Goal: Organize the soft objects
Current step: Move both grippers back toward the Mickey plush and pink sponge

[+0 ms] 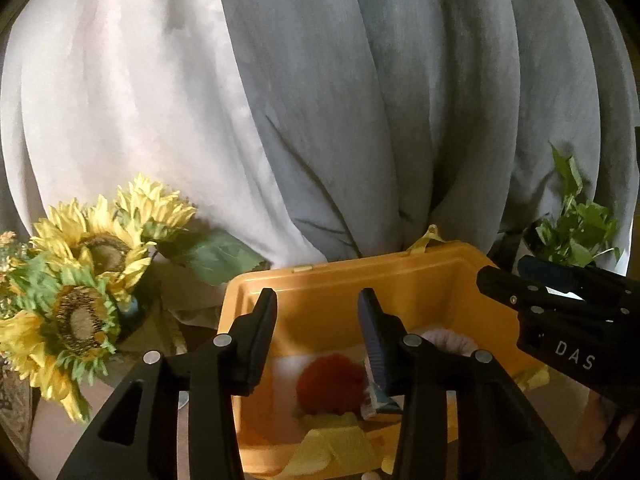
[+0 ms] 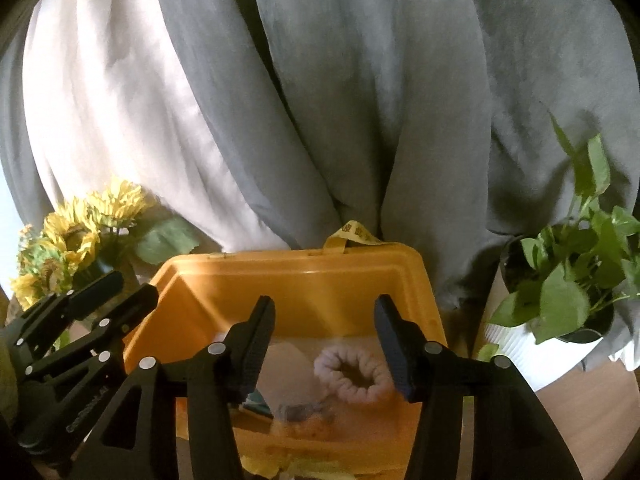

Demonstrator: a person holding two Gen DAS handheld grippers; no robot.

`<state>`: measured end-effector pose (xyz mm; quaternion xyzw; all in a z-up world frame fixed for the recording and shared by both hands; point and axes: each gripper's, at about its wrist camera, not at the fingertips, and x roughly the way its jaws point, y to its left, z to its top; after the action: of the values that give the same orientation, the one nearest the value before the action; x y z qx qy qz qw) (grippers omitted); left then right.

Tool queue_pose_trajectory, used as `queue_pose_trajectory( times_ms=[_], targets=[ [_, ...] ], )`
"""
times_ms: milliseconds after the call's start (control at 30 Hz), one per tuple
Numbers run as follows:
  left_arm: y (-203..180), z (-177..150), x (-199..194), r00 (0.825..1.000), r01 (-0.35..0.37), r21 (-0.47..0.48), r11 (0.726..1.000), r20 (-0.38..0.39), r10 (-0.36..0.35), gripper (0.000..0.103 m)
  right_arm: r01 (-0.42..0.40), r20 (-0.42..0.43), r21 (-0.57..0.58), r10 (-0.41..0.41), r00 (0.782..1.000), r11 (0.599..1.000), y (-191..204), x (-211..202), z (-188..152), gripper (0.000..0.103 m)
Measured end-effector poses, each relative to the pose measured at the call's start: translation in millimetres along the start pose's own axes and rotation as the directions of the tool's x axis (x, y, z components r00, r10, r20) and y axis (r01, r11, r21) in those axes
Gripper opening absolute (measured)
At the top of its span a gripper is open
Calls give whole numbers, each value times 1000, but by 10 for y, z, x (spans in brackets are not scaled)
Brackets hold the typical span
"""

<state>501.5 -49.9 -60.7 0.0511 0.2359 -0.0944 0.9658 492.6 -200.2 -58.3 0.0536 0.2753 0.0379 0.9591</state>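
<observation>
An orange plastic bin (image 1: 320, 292) (image 2: 304, 280) stands before me on the table. Inside lie a red fluffy pom-pom (image 1: 330, 386), a yellow cloth (image 1: 332, 440), a pink scrunchie (image 2: 352, 376) (image 1: 450, 342) and a small printed packet (image 1: 376, 400). My left gripper (image 1: 320, 336) is open and empty above the bin, over the pom-pom. My right gripper (image 2: 326, 344) is open and empty above the bin, over the scrunchie. The right gripper also shows at the right of the left wrist view (image 1: 552, 304), and the left gripper at the left of the right wrist view (image 2: 80, 320).
Artificial sunflowers (image 1: 80, 280) (image 2: 76, 236) stand left of the bin. A potted green plant (image 2: 572, 284) (image 1: 576, 232) in a white ribbed pot stands right of it. Grey and white curtains (image 1: 320, 100) hang behind. A yellow measuring tape (image 2: 354, 236) hangs over the bin's far rim.
</observation>
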Motion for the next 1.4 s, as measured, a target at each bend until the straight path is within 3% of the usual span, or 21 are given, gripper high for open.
queue_pose_trajectory(
  times_ms=[767,1400],
  targets=[
    [-38,-26,-1050,992,-33,2,999,119,33,50,10,140,-18,-8,990,1000,102,-984,-57,60],
    [-120,-378,-1501,994,-48,24,999,104,45,60,33,140,7,-33,990,999,119,-1396,-416,69]
  ],
)
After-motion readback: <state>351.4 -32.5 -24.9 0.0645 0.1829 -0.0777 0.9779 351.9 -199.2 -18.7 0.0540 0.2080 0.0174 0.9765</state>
